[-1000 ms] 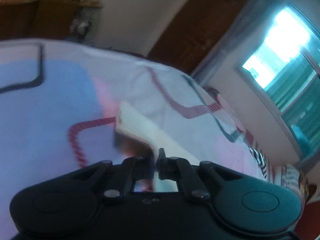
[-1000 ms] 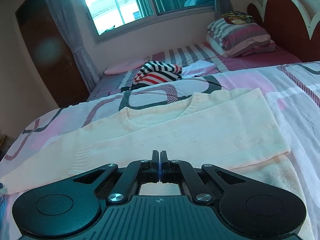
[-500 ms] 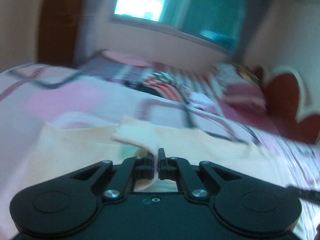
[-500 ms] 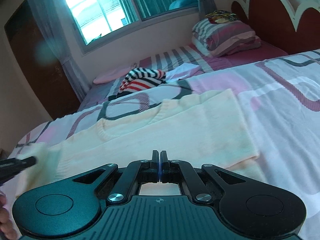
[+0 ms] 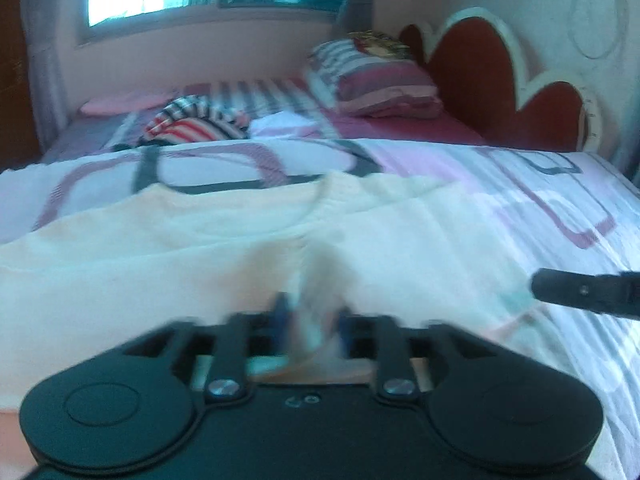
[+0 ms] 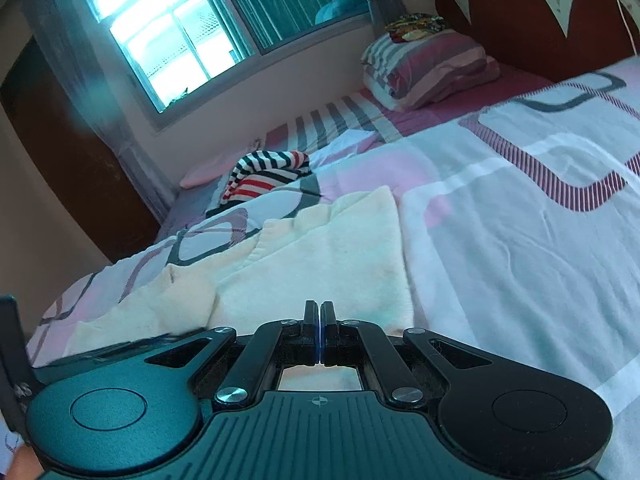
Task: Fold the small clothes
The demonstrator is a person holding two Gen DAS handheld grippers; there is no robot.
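Note:
A cream knitted sweater (image 5: 200, 248) lies flat on the patterned bedspread (image 5: 540, 200), neckline away from me. My left gripper (image 5: 312, 320) hovers low over its body. The jaws are blurred and opening, with a fold of cream cloth between the parted fingers. In the right wrist view the sweater (image 6: 328, 256) has one sleeve (image 6: 176, 304) folded in over its left side. My right gripper (image 6: 319, 312) is shut at the sweater's near edge, and no cloth shows between its pads. One of its fingers (image 5: 560, 290) pokes in at the right of the left wrist view.
A striped garment (image 6: 268, 176) lies bunched further up the bed. Striped pillows (image 6: 432, 68) rest against a red and white headboard (image 6: 520, 12). A window (image 6: 168, 48) and a dark door (image 6: 60, 160) are beyond. Bare bedspread (image 6: 520, 240) stretches to the right.
My left gripper swung from the bed's left side across over the sweater with the sleeve, and its jaws have parted. The right gripper slid to the right and stayed shut.

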